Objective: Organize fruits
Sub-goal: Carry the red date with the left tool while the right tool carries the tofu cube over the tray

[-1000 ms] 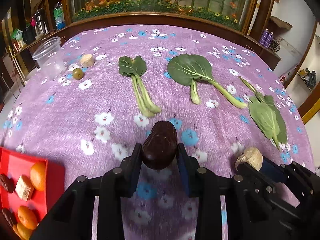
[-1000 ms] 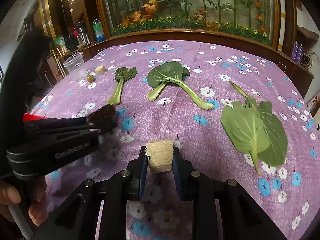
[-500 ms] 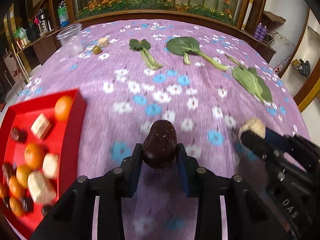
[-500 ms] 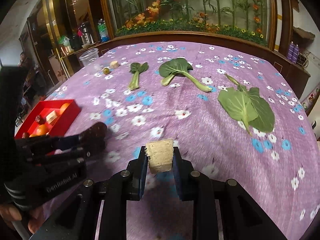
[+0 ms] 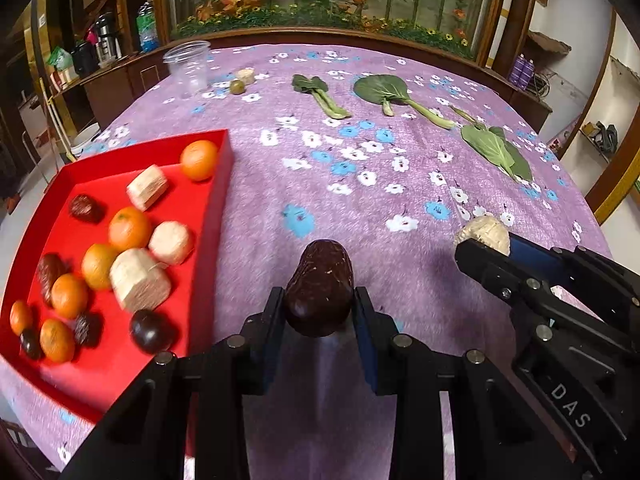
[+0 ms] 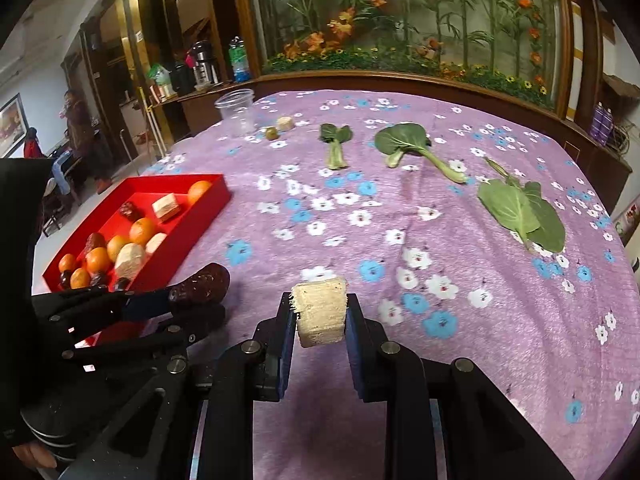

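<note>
Above the flowered purple tabletop [image 5: 400, 208] I hold both tools side by side. My left tool [image 5: 319, 312] is clamped on a dark brown fruit [image 5: 319, 286], just right of the red tray [image 5: 208, 200] that holds oranges [image 5: 199, 159], pale cut chunks and other dark fruits. My right tool [image 6: 319, 320] is clamped on a pale fibrous chunk [image 6: 320, 310]. Leafy greens [image 6: 520, 212], a clear cup [image 6: 236, 114] and a small green fruit [image 6: 272, 133] lie farther back.

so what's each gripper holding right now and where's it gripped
Left gripper: dark brown fruit, pinched at its lower sides. Right gripper: pale fibrous chunk, clamped on its two side faces.
</note>
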Available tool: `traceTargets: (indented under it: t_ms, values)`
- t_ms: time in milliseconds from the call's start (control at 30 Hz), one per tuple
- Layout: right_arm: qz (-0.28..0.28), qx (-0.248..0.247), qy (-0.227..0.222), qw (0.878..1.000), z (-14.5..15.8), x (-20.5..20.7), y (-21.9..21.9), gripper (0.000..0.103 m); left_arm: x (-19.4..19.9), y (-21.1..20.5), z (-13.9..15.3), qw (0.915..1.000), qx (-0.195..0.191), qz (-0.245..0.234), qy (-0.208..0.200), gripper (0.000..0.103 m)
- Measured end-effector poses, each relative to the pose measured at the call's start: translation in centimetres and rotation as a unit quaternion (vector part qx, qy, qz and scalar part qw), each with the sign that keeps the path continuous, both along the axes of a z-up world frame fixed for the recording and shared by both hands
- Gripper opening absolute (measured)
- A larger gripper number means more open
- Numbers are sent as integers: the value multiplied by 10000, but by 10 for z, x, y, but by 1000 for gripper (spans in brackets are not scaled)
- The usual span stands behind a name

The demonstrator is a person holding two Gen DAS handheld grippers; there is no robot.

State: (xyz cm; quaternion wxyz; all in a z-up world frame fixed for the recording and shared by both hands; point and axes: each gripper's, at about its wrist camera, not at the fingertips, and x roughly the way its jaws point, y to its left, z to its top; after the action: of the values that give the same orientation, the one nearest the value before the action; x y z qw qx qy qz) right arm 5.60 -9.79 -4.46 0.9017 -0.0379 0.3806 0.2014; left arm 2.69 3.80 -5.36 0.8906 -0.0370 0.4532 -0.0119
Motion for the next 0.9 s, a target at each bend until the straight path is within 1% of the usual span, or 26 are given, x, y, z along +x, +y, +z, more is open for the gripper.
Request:
traceTargets:
  t_ms: [300, 367, 433, 500, 633, 733, 900]
  values:
    - [293, 17, -114, 9995, 8, -17, 27, 26, -30, 31, 15, 9994, -112, 286, -170, 32]
    - [361, 18, -124, 9993, 9, -20, 35, 26, -36, 40, 20, 9990, -314, 266, -198, 32]
    - [448, 19, -146, 9989, 11, -23, 44, 26, -42, 46, 26, 9985, -134, 447, -297, 32]
    - [530, 33, -177, 9984, 13, -24, 53, 26, -48, 56, 33, 9977, -215, 512, -375, 32]
    - [702, 64, -235, 9972, 19, -25, 71, 26, -56, 86, 50, 9936, -231, 901, -637, 32]
    - [867, 64, -270, 9958, 22, -22, 89, 26, -60, 114, 55, 9891, -188, 1263, -727, 32]
    - [1139, 154, -264, 9930, 24, -14, 121, 26, -55, 151, 47, 9833, -84, 1716, -597, 32]
